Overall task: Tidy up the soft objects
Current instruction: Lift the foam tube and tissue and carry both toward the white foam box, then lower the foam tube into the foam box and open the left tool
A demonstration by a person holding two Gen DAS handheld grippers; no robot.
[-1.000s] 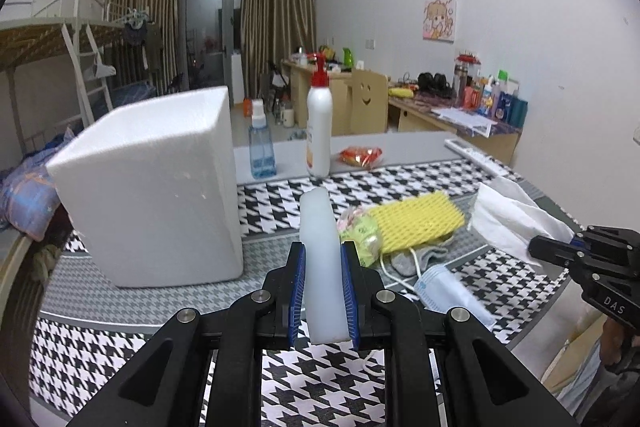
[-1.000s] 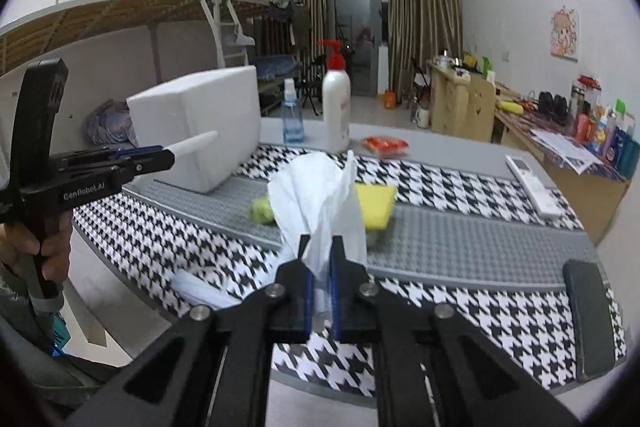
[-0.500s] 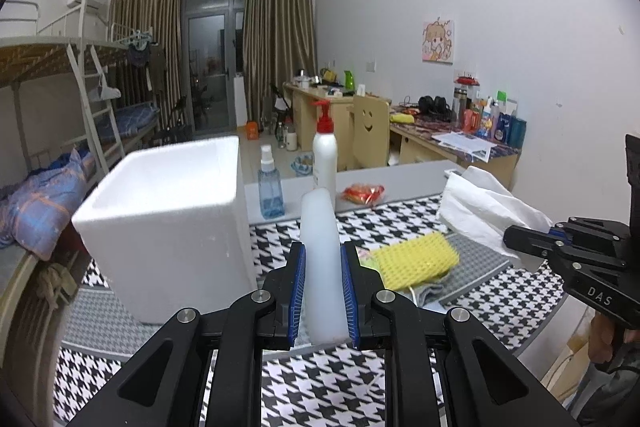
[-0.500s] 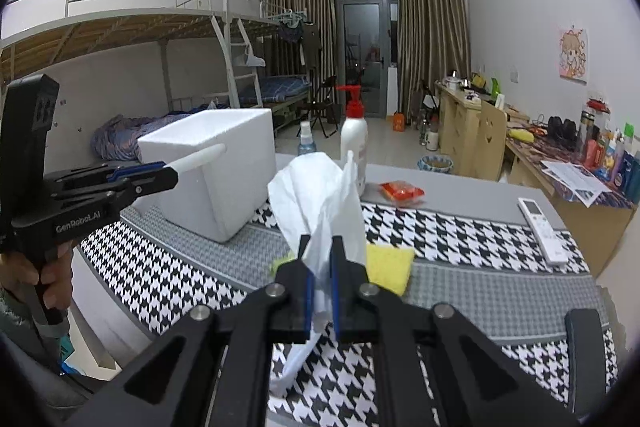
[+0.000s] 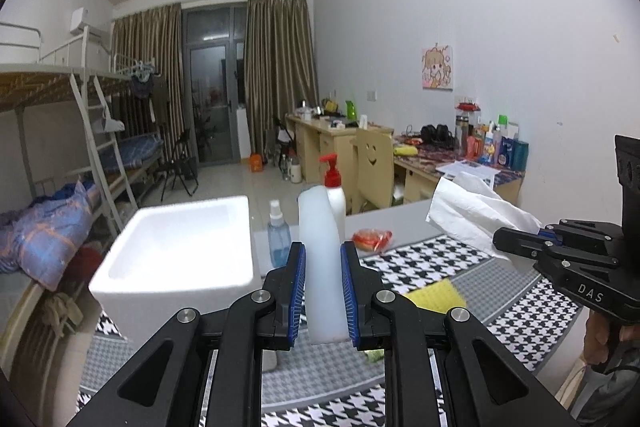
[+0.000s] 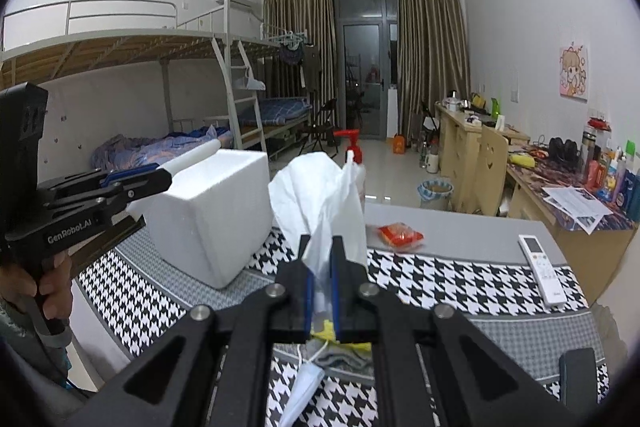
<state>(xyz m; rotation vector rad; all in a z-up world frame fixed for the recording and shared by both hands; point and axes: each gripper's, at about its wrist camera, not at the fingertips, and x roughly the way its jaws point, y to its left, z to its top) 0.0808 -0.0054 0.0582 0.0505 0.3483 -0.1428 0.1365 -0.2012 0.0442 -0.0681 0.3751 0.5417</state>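
My left gripper (image 5: pixel 323 255) is shut on a white foam strip (image 5: pixel 320 223) that stands upright between its blue pads. It hangs above the table, just right of an open white foam box (image 5: pixel 180 247). My right gripper (image 6: pixel 320 247) is shut on a crumpled white tissue (image 6: pixel 320 195), also held in the air. In the left wrist view the tissue (image 5: pixel 472 219) and the right gripper (image 5: pixel 500 239) show at the right. A yellow sponge (image 5: pixel 434 297) and a face mask (image 6: pixel 304 383) lie on the houndstooth cloth below.
A pump bottle (image 5: pixel 334 187) and a blue spray bottle (image 5: pixel 278 239) stand behind the box. A red snack packet (image 6: pixel 400 235), a white remote (image 6: pixel 540 269) and a black flat object (image 6: pixel 578 375) lie on the table's right side. Bunk beds and desks line the room.
Both grippers have risen with their loads. The foam box's open top now shows from above, and the sponge and mask have dropped low in both views.
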